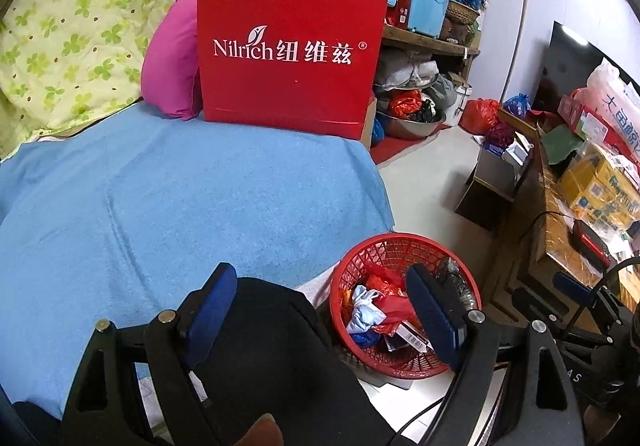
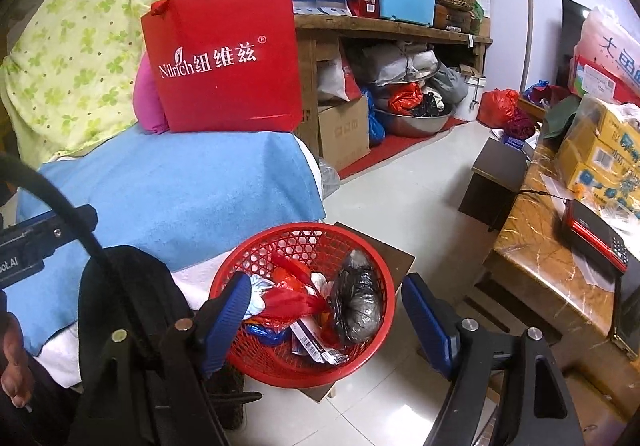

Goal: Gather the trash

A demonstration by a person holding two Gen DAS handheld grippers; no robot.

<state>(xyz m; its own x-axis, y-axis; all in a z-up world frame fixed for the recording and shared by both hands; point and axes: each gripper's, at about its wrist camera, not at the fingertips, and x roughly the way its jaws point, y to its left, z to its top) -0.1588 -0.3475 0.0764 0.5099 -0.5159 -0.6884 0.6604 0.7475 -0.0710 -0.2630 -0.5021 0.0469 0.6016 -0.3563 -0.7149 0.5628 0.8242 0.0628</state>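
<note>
Both tools are up over the edge of the bed, angled down, and the red basket (image 2: pixel 303 302) is the thing to watch. In the right wrist view it sits low and centre in the frame, on a small dark stool (image 2: pixel 394 260) on the floor, with the right tool (image 2: pixel 326 320) almost straight above it: the left pad overlaps the near rim and the right pad hangs past the basket's right side. Its jaws stand spread with nothing pinched between them. Inside the basket lie a black bag (image 2: pixel 357 300), a red bag (image 2: pixel 292 302), a bit of white-and-blue cloth and a barcoded wrapper, so some trash looks already collected. Over in the left wrist view the same basket (image 1: pixel 404 302) lies in the lower right of the frame, and the left tool (image 1: pixel 322 316) straddles its left side, one pad over the basket and the other over a black bag-like thing (image 1: pixel 272 342) at bottom centre. These jaws are also spread and empty. So the right tool is judged the nearer to the basket, while the left sits closer to the blue blanket (image 1: pixel 192 189) filling the middle left. A red gift bag (image 1: pixel 292 49) stands upright at upper centre; whether that counts as trash cannot be told. No loose trash shows on the blanket itself.
</note>
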